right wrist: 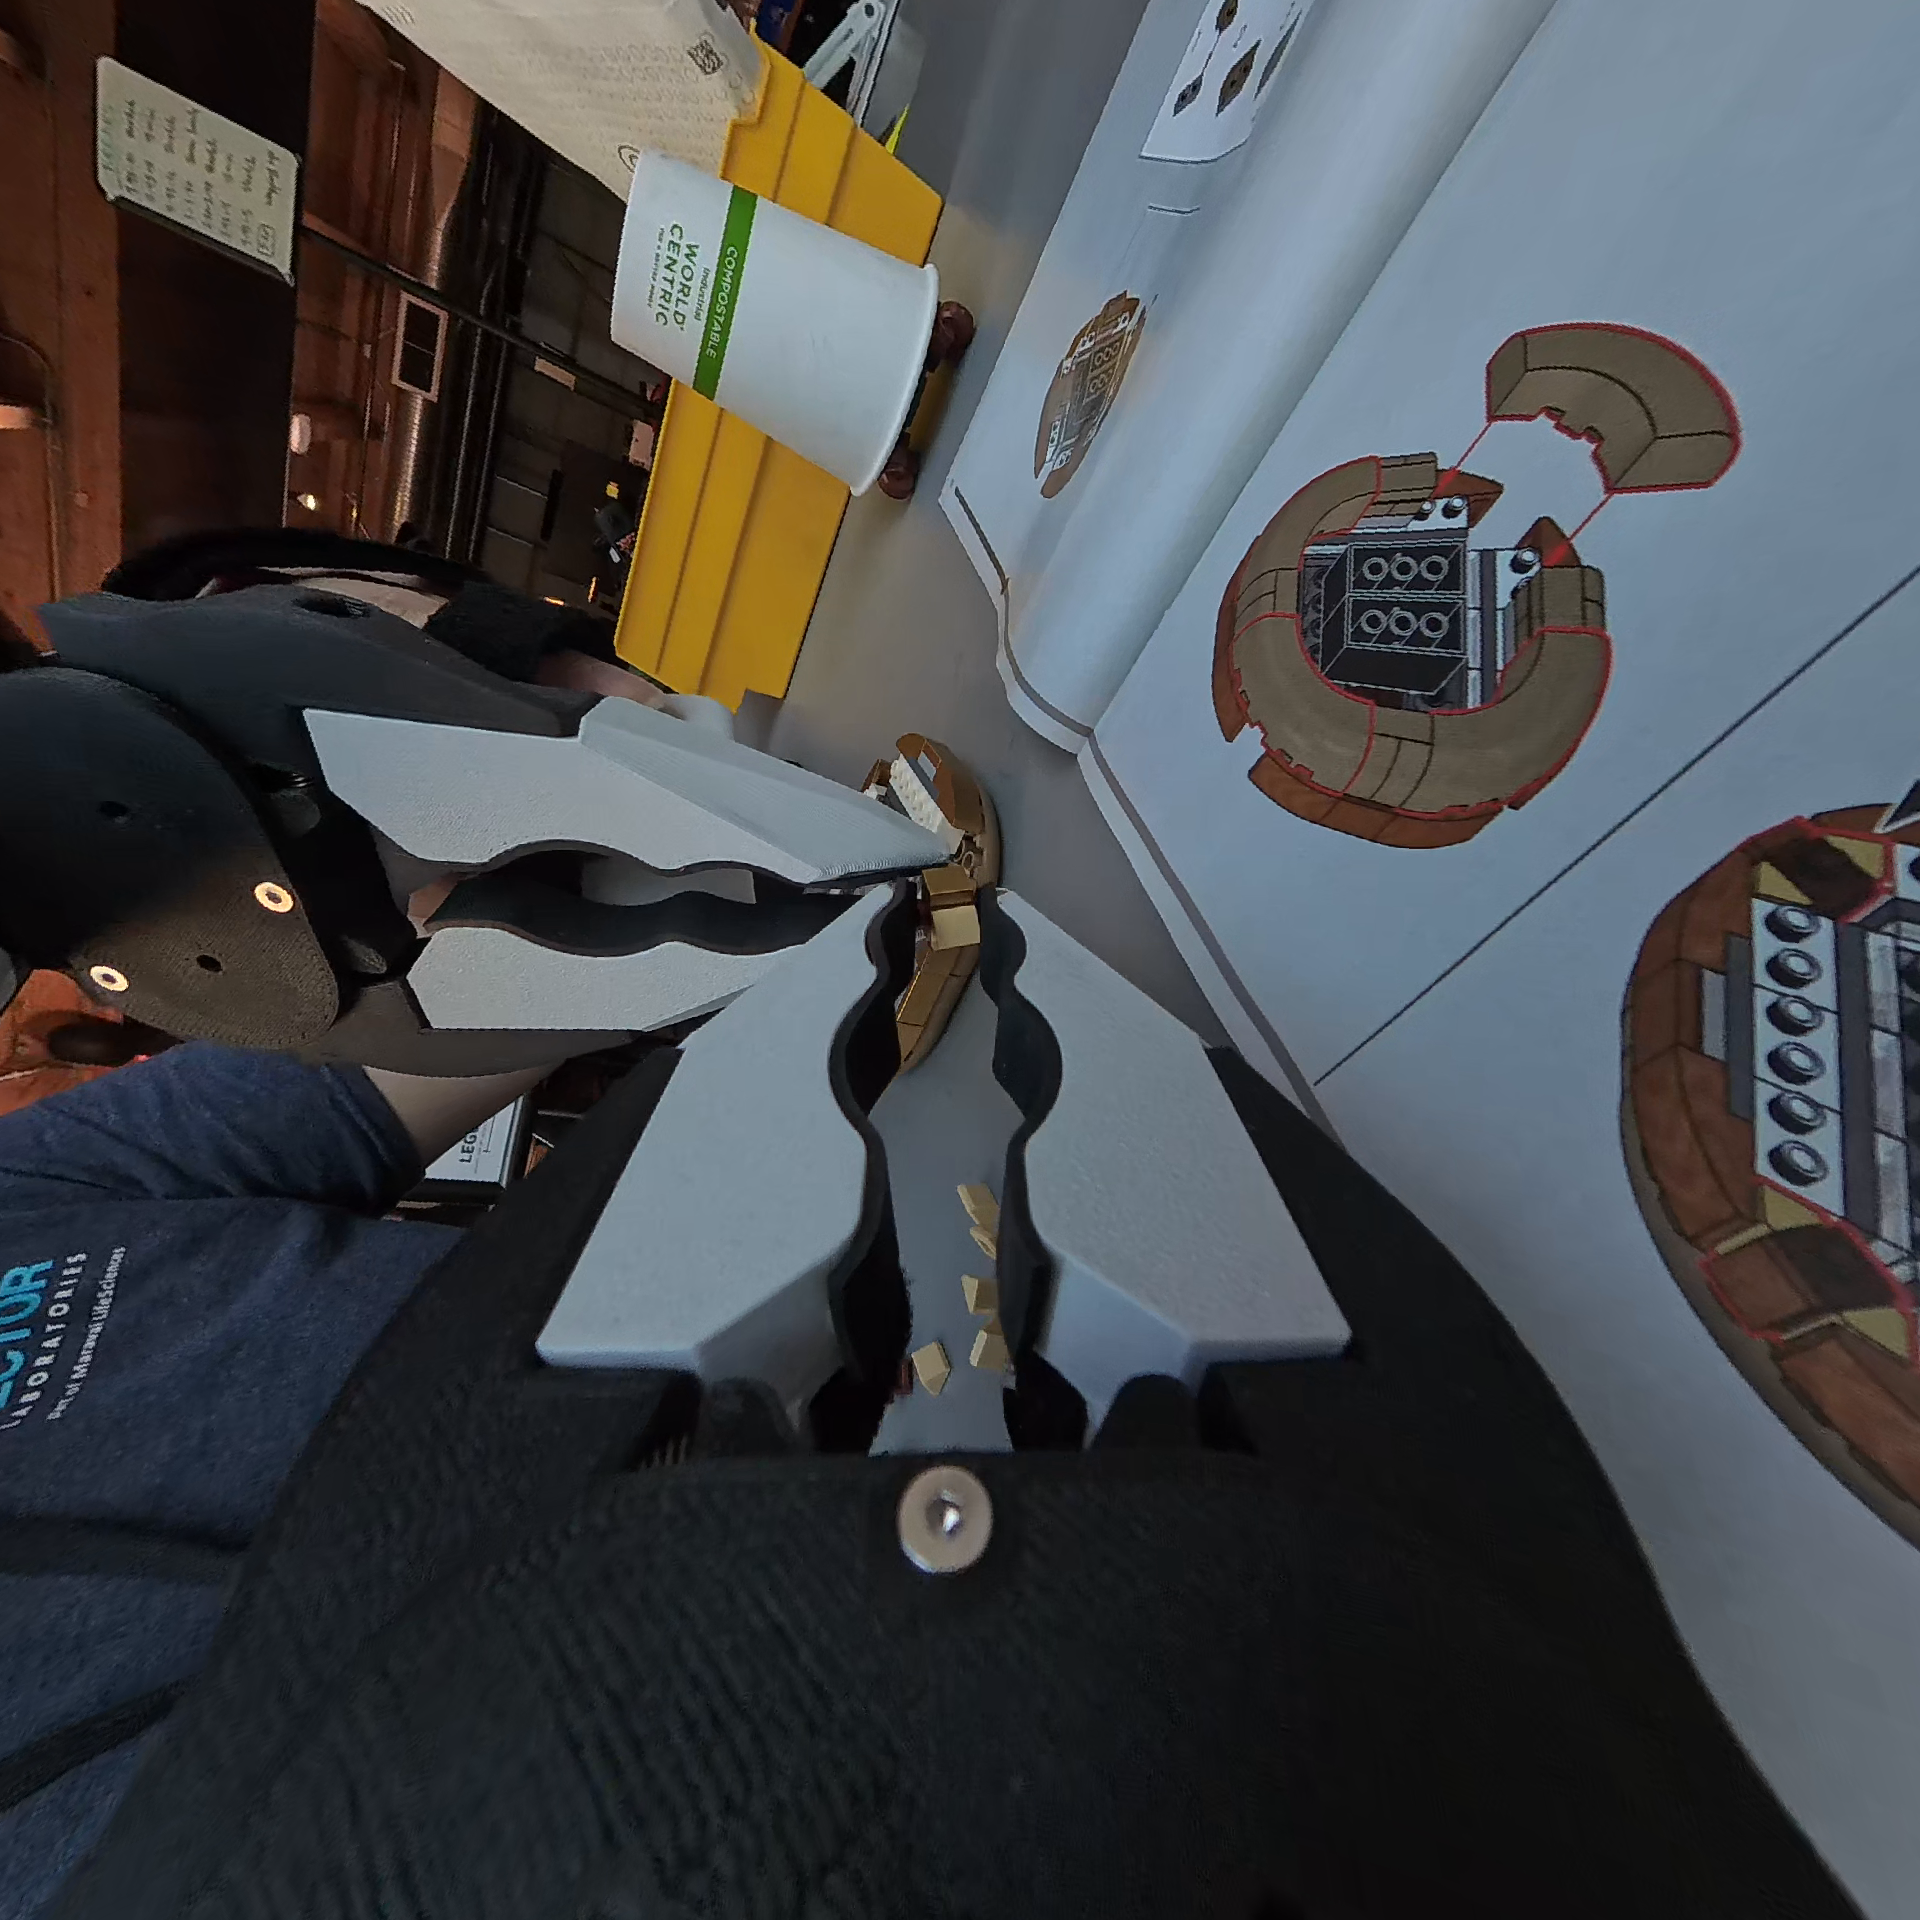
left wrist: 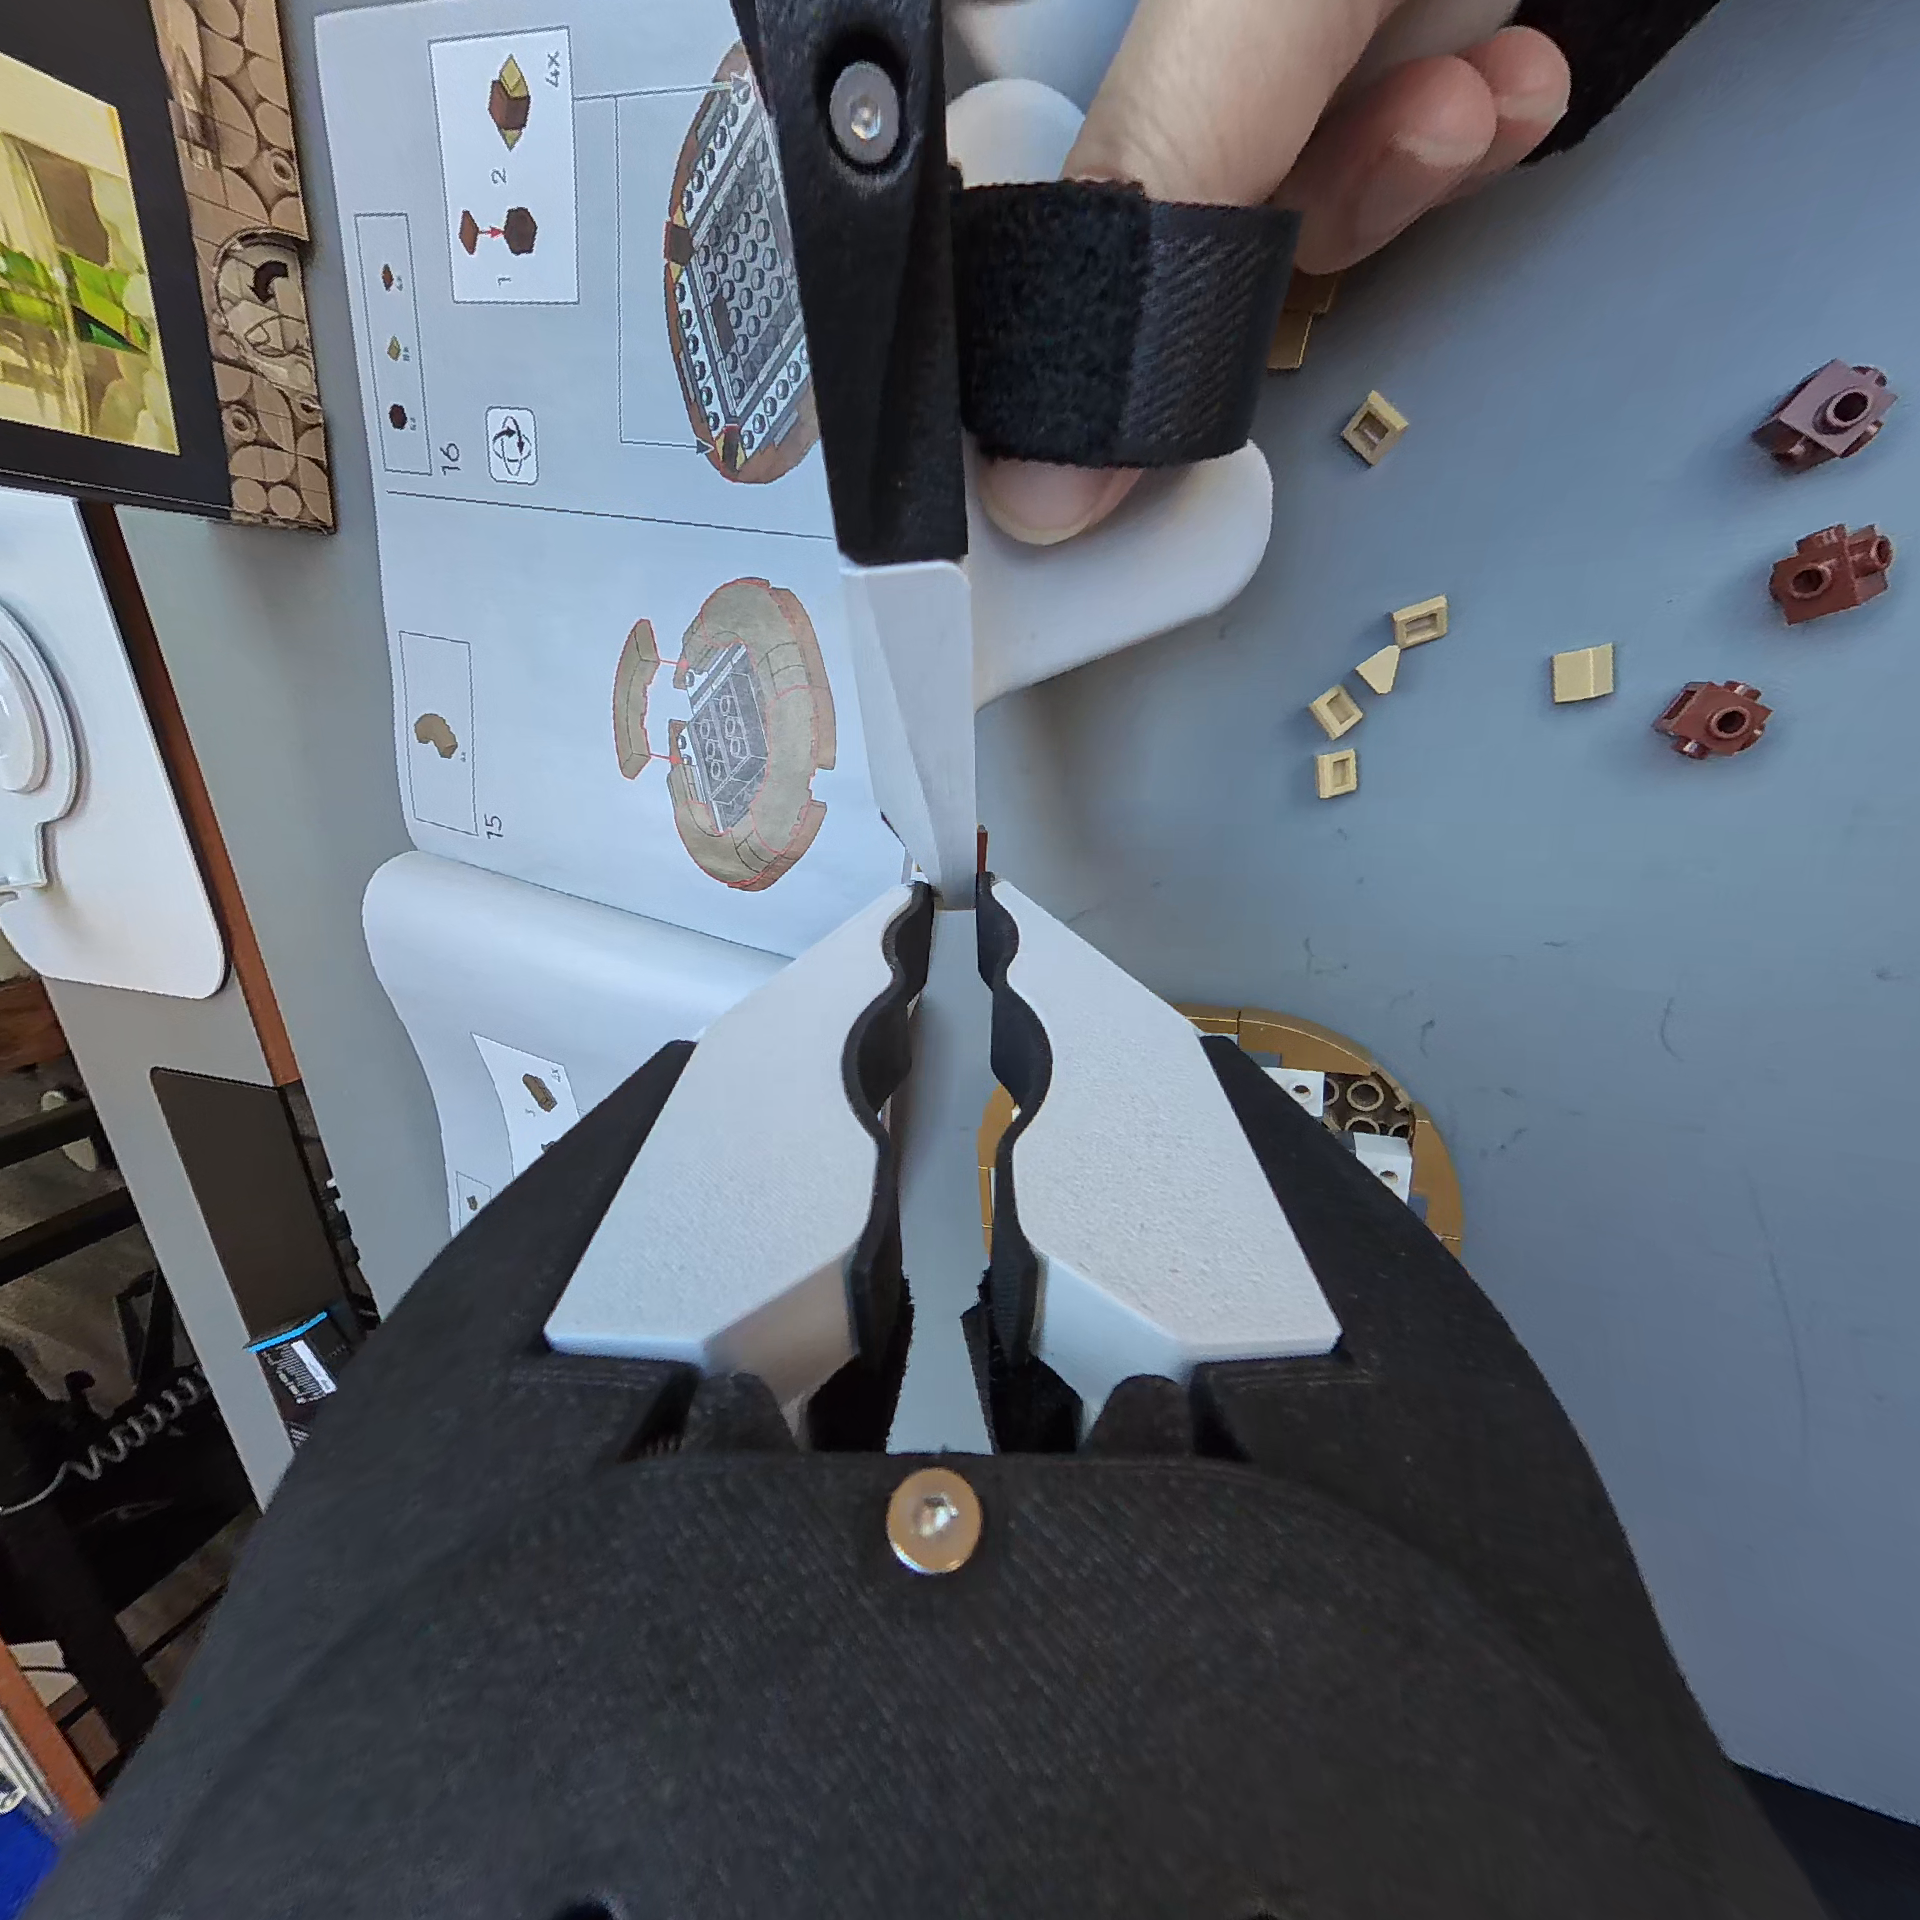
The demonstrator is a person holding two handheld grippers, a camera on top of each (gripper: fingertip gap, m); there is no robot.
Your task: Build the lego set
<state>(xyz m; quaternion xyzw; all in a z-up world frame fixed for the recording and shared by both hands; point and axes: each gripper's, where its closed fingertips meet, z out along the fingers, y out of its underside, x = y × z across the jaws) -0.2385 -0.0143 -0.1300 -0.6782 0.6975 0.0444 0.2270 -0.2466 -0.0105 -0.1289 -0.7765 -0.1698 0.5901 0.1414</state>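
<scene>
My left gripper (left wrist: 952,896) has its tips almost together on a small brown piece (left wrist: 981,850) that sticks out just past them. My right gripper (right wrist: 940,909) is shut on a small tan piece (right wrist: 954,920). The two grippers meet tip to tip, above the table. In the left wrist view the right gripper (left wrist: 951,857) comes down from the top, held by a hand (left wrist: 1299,125). In the right wrist view the left gripper (right wrist: 914,873) comes in from the left. The round tan-rimmed build (left wrist: 1299,1023) lies on the grey table below and also shows in the right wrist view (right wrist: 977,800).
Three loose brown bricks (left wrist: 1823,410) and several small tan tiles (left wrist: 1584,673) lie on the table to the right. The open instruction booklet (left wrist: 623,520) lies to the left. A white paper cup (right wrist: 790,312) and a yellow bin (right wrist: 748,520) stand farther off. My left and right fingertips are right by each other.
</scene>
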